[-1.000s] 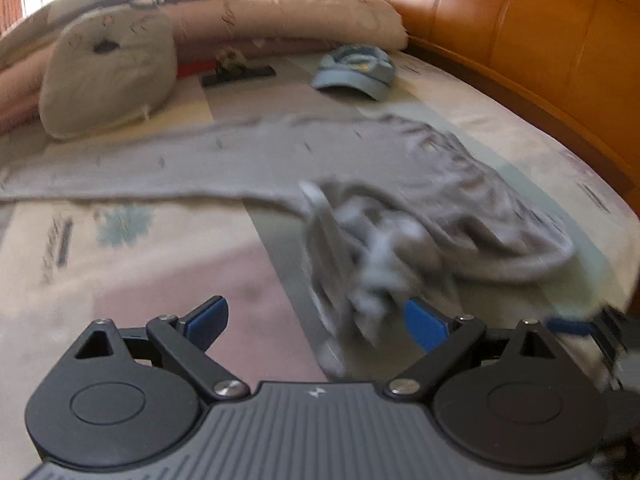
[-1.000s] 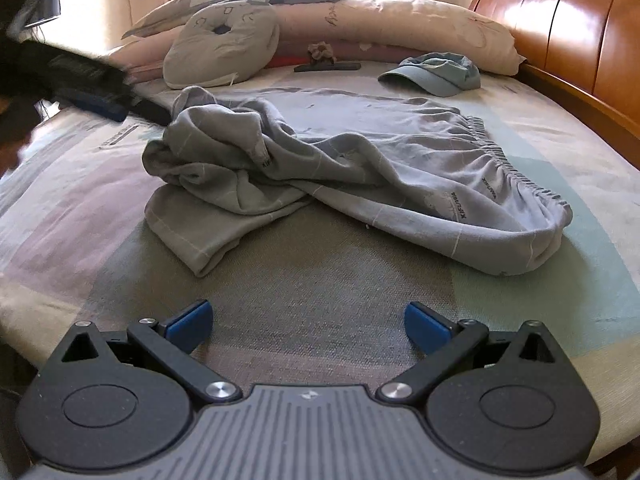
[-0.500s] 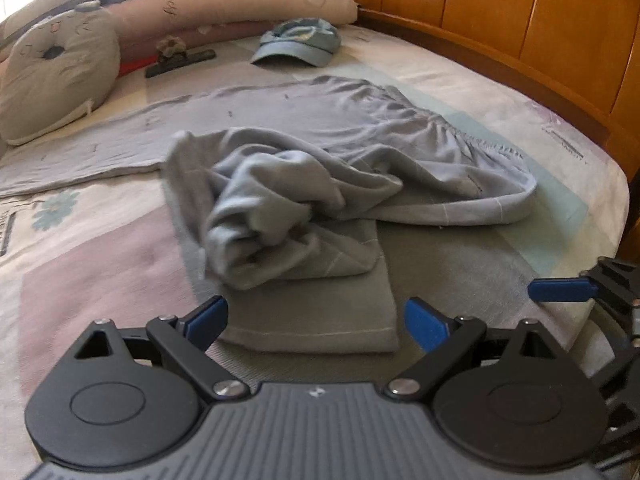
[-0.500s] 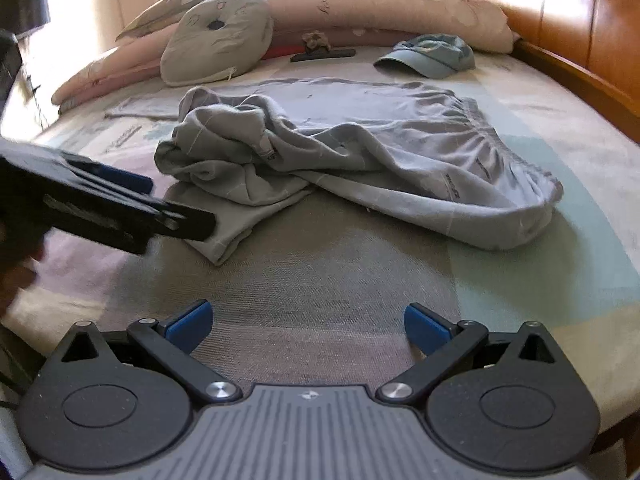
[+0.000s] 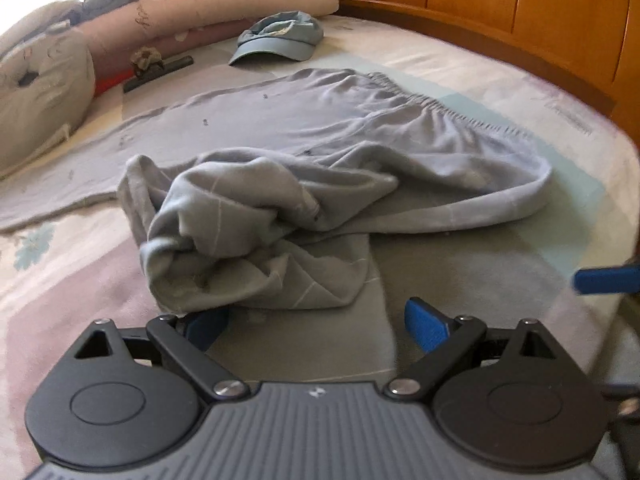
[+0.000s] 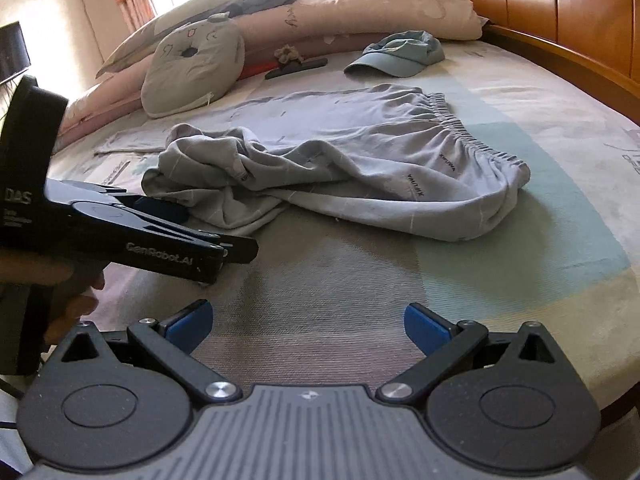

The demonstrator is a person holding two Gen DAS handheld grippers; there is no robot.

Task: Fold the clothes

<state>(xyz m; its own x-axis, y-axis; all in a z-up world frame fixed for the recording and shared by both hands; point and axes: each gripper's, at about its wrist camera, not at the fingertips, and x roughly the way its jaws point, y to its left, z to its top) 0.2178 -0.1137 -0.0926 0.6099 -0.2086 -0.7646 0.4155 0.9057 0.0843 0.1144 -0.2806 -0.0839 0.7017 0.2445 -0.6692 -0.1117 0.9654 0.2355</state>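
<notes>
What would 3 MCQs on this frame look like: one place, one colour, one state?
1. Where is the cap?
A. On the trousers
B. On the bed beyond the trousers, near the pillows
C. In a hand-held gripper

2. What colour are the trousers?
A. Grey
B. Red
C. Black

3. How is the left hand-held gripper?
A. Shut on the cap
B. Shut on a pillow
C. Open, holding nothing

Answers:
1. B: it lies apart from the trousers, just before the long pillow.
2. A: the fabric is light grey throughout.
3. C: its blue fingers stand wide apart with only bedding between them.
</notes>
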